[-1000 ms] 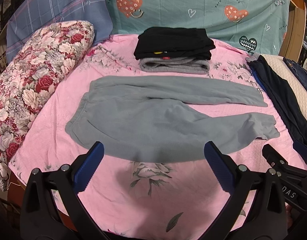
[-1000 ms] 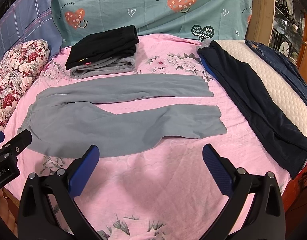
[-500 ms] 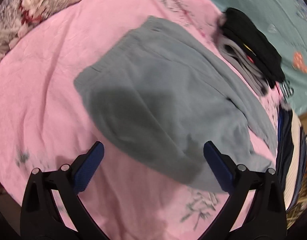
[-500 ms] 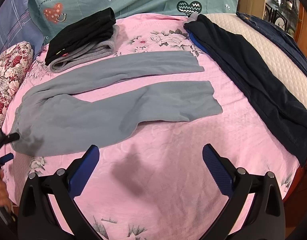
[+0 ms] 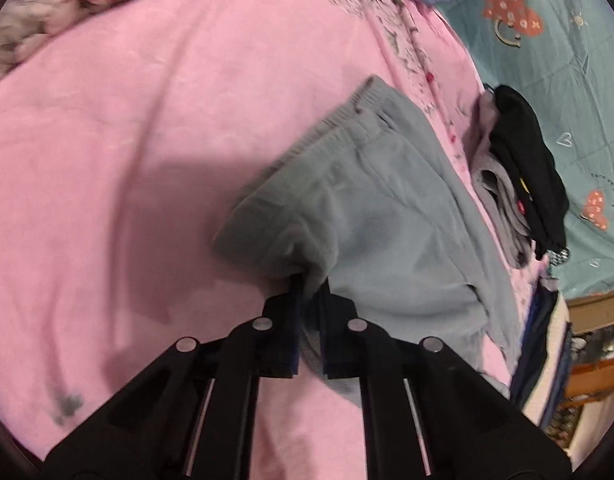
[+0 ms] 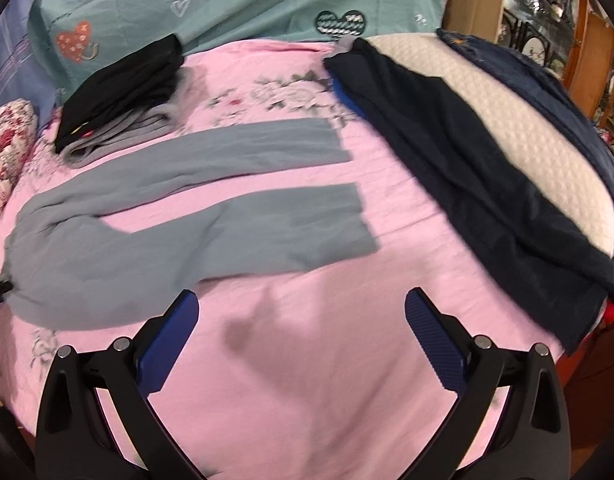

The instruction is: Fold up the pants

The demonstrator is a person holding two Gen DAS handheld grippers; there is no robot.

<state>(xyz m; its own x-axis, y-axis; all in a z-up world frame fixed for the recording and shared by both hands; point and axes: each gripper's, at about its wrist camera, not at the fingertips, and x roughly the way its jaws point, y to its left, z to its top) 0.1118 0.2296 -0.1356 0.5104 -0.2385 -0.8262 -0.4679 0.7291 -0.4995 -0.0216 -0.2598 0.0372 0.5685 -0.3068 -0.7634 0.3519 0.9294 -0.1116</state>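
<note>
Left gripper (image 5: 312,286) just clamped onto the near waist corner of the grey pants (image 5: 387,232), ready to lift for folding. Right gripper (image 6: 303,332) spread wide, empty, above pink bedspread (image 6: 307,380), short of the near leg hem (image 6: 347,220).

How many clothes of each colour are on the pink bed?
Grey-blue pants, spread out: 1
Black folded clothes: 1
Light grey folded clothes: 1
Dark navy pants: 1
Blue jeans: 1
Total: 5
</note>
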